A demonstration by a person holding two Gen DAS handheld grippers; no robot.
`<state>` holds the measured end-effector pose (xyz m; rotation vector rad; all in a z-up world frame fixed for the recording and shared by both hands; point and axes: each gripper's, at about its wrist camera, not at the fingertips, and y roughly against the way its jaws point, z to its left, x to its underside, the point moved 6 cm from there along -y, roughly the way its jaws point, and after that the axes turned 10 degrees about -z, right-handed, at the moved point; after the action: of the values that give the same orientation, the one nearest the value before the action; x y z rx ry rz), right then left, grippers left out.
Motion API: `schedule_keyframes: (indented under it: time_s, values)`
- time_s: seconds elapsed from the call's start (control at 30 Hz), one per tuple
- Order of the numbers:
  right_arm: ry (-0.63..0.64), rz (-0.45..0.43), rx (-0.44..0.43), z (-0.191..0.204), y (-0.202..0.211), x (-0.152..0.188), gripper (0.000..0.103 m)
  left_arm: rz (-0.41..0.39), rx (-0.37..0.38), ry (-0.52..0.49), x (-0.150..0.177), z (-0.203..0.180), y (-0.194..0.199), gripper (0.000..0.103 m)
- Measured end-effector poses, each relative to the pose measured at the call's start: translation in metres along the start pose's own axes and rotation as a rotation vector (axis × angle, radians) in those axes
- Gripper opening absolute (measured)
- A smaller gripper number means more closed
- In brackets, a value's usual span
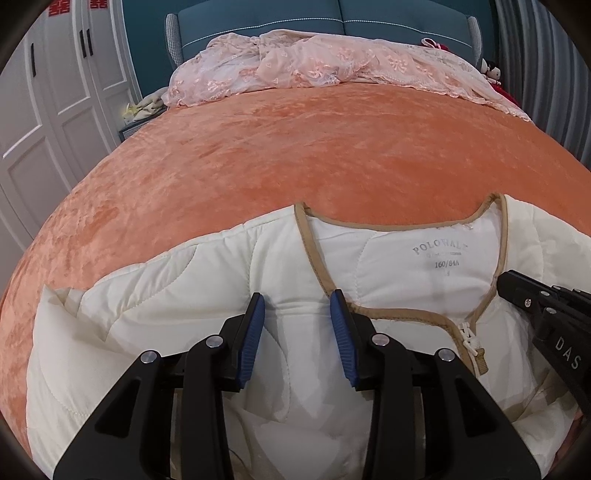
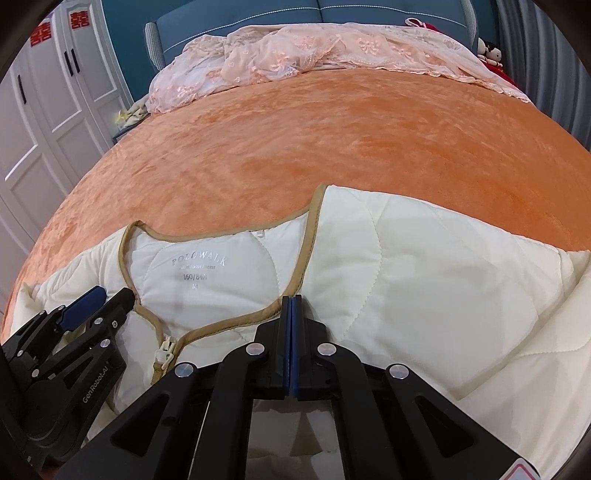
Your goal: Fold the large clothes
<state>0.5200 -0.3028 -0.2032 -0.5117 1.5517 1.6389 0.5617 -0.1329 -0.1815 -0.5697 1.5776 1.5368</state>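
Observation:
A cream quilted jacket point(image 1: 147, 314) point(image 2: 424, 277) with tan trim lies front up on the orange bed cover point(image 1: 295, 147) point(image 2: 295, 147). Its neckline is spread and shows the printed size label point(image 1: 439, 254) point(image 2: 199, 264). The zip pull point(image 1: 474, 347) point(image 2: 164, 350) sits at the bottom of the V. My left gripper point(image 1: 297, 295) point(image 2: 112, 293) is open over the left front panel, its right pad at the trim. My right gripper point(image 2: 291, 298) point(image 1: 504, 280) is shut, tips touching the trim on the other side of the neckline; no fabric shows between its pads.
Crumpled pink lace fabric point(image 1: 314, 62) lies at the head of the bed, against a blue headboard point(image 1: 258, 18). White wardrobe doors point(image 1: 55, 92) stand on the left, and a grey curtain point(image 1: 546, 55) hangs on the right. A doll point(image 1: 491, 70) sits by the far right corner.

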Motion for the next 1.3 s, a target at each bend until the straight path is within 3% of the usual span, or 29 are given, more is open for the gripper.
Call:
schedule_keyframes:
  time_s: [0.07, 0.1, 0.17, 0.2, 0.27, 0.33, 0.37, 0.47, 0.63, 0.77, 0.9, 1.1, 1.17, 1.27, 1.3]
  values:
    - [-0.012, -0.01, -0.006, -0.001, 0.002, 0.0, 0.0, -0.004, -0.023, 0.008, 0.0, 0.003, 0.001, 0.049]
    - [-0.031, -0.035, -0.004, -0.004, 0.006, -0.002, 0.0, -0.006, -0.06, 0.028, -0.001, 0.01, 0.003, 0.061]
    - [-0.107, -0.143, 0.071, -0.023, 0.032, -0.007, 0.0, -0.017, -0.141, 0.085, -0.002, 0.027, 0.013, 0.079]
    - [-0.176, -0.219, 0.113, -0.038, 0.053, -0.008, 0.01, -0.028, -0.204, 0.139, -0.002, 0.042, 0.025, 0.087]
    - [-0.328, -0.334, 0.202, -0.07, 0.1, -0.002, 0.025, -0.051, -0.267, 0.228, -0.001, 0.065, 0.052, 0.09]
    - [-0.432, -0.379, 0.145, -0.089, 0.14, 0.007, 0.038, -0.065, -0.224, 0.307, 0.006, 0.087, 0.09, 0.097]
    - [-0.43, -0.383, 0.093, -0.097, 0.166, 0.012, 0.047, -0.059, -0.166, 0.32, 0.014, 0.097, 0.112, 0.098]
    - [-0.323, -0.372, 0.114, -0.12, 0.236, 0.033, 0.062, 0.013, -0.049, 0.256, 0.04, 0.114, 0.158, 0.098]
    - [-0.217, -0.171, 0.13, -0.171, 0.336, 0.116, 0.064, 0.165, -0.009, 0.142, 0.122, 0.154, 0.241, 0.098]
    - [-0.245, 0.002, 0.098, -0.184, 0.368, 0.191, 0.064, 0.276, 0.023, 0.189, 0.187, 0.172, 0.286, 0.097]
    - [-0.283, 0.11, 0.067, -0.176, 0.373, 0.249, 0.065, 0.359, 0.092, 0.351, 0.234, 0.176, 0.307, 0.097]
    - [-0.322, 0.038, 0.07, -0.164, 0.38, 0.269, 0.071, 0.324, 0.11, 0.443, 0.244, 0.158, 0.322, 0.095]
    - [-0.337, 0.037, 0.068, -0.16, 0.377, 0.269, 0.068, 0.325, 0.103, 0.448, 0.245, 0.152, 0.321, 0.086]
    - [-0.368, 0.058, 0.024, -0.152, 0.377, 0.269, 0.041, 0.321, 0.075, 0.424, 0.243, 0.145, 0.326, 0.063]
    - [-0.37, 0.062, 0.023, -0.149, 0.377, 0.268, 0.034, 0.326, 0.087, 0.419, 0.241, 0.143, 0.327, 0.047]
